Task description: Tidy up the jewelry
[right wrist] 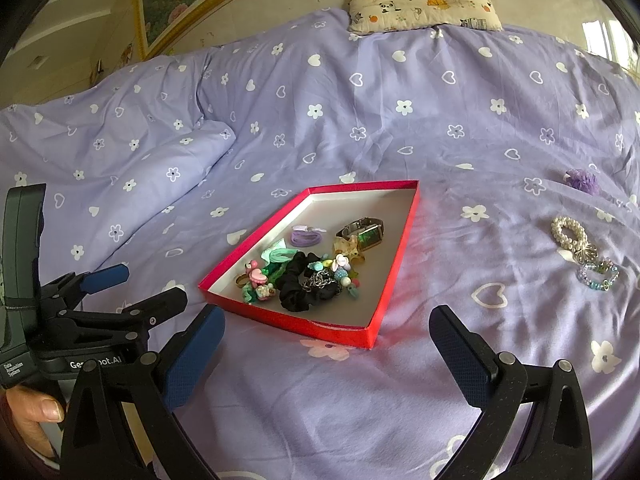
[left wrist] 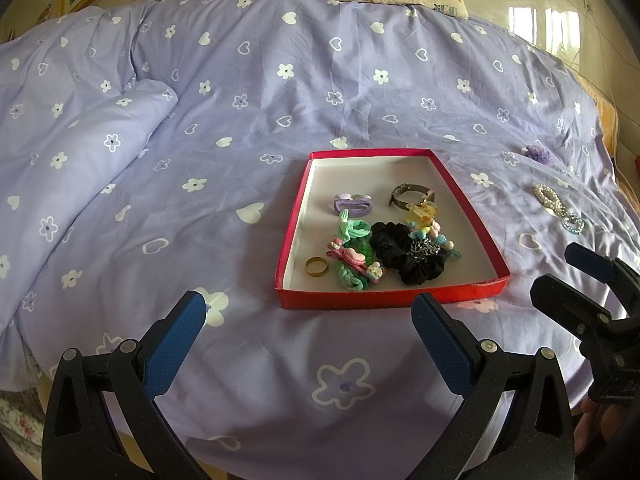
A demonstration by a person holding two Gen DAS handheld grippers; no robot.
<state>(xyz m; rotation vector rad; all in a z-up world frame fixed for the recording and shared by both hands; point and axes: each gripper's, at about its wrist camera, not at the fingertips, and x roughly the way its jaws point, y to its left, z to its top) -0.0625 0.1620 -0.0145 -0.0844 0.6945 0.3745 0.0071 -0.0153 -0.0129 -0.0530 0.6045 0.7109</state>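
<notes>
I have both grippers hovering above the purple bedspread [left wrist: 280, 92], left gripper [left wrist: 308, 312] and right gripper [right wrist: 326, 324] each spread wide and empty. The red tray [left wrist: 394, 294] lies just ahead of them, holding a black scrunchie [left wrist: 404, 252], a watch [right wrist: 366, 234] and hair clips. A pearl bracelet [right wrist: 570, 234], a blue beaded bracelet [right wrist: 598, 276] and a purple scrunchie [right wrist: 584, 180] lie well right of it, with nothing between.

A wide stretch of flat purple bedsheet [left wrist: 248, 92] lies bare across the upper and left frame, open for passage. At centre, a shallow red box [left wrist: 292, 236] has low walls; its far half is bare, its near half crowded with hair ties and trinkets. At right, a pearl bracelet [right wrist: 568, 234], a beaded bracelet [right wrist: 598, 274] and a purple ornament [right wrist: 582, 180] dot the sheet.
</notes>
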